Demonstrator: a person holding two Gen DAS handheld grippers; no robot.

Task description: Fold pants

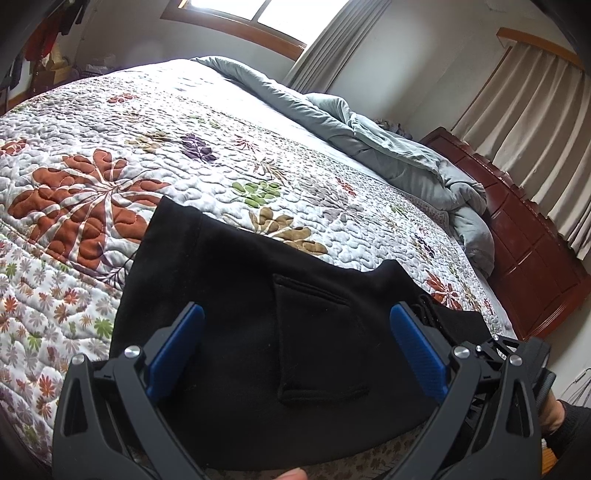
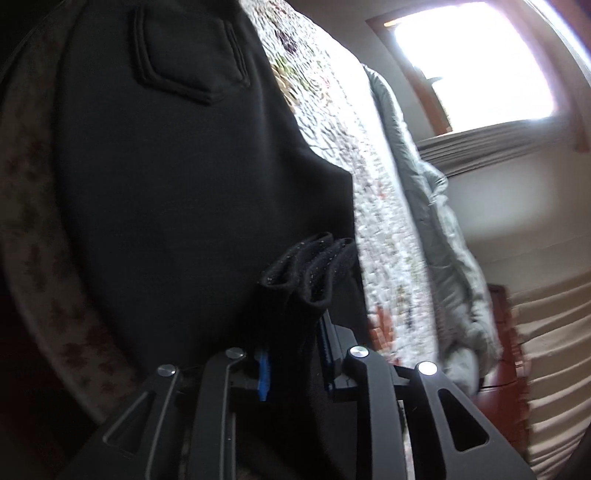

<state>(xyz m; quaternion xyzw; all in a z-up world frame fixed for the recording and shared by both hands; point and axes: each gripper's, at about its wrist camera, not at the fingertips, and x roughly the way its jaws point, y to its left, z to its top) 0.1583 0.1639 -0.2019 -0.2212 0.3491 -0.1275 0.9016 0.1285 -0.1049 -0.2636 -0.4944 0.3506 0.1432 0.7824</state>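
Observation:
Black pants [image 1: 258,314] lie folded on the floral quilt [image 1: 110,155] near the bed's front edge, a back pocket [image 1: 314,332] facing up. My left gripper [image 1: 295,314] is open, its blue pads [image 1: 177,350] spread wide just above the pants, empty. My right gripper [image 2: 295,325] is shut on a bunched edge of the black pants [image 2: 184,184], thick folds sticking up between its fingers; the pocket [image 2: 188,55] shows beyond. The right gripper also shows in the left wrist view [image 1: 517,354] at the pants' right end.
A rumpled grey-blue duvet [image 1: 369,136] lies along the far right side of the bed. A dark red wooden headboard [image 1: 528,251] and beige curtains [image 1: 535,122] stand to the right. A window [image 1: 266,11] is behind the bed.

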